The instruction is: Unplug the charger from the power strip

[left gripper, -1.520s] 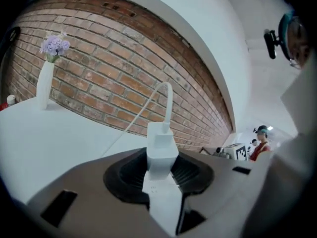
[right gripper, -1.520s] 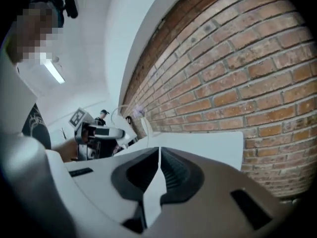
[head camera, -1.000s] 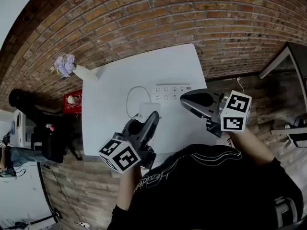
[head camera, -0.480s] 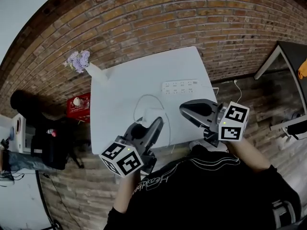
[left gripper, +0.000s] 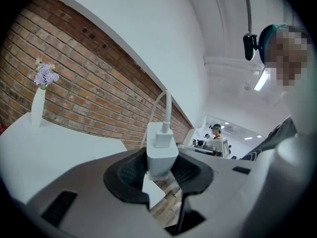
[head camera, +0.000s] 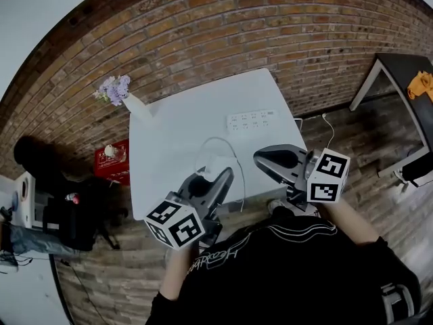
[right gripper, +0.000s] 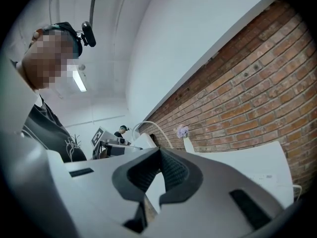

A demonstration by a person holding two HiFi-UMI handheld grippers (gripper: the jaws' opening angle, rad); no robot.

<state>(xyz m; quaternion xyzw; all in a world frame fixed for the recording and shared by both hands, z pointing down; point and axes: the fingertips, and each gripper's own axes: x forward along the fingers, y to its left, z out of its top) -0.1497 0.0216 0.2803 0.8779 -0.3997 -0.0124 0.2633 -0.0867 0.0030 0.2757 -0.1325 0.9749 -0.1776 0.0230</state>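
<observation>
A: Head view, what changed?
B: Over the white table (head camera: 169, 127), left gripper (head camera: 222, 176) and right gripper (head camera: 262, 157) pulled back toward its six o'clock edge, farther from the power strip (head camera: 252, 120) at two o'clock.
A: Holding anything?
B: Left squeezes the charger (left gripper: 161, 155), unplugged. Right is pinched together, empty.

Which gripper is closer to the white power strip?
Right. The right gripper is just short of the power strip; the left gripper, holding the charger, is farther back.
</observation>
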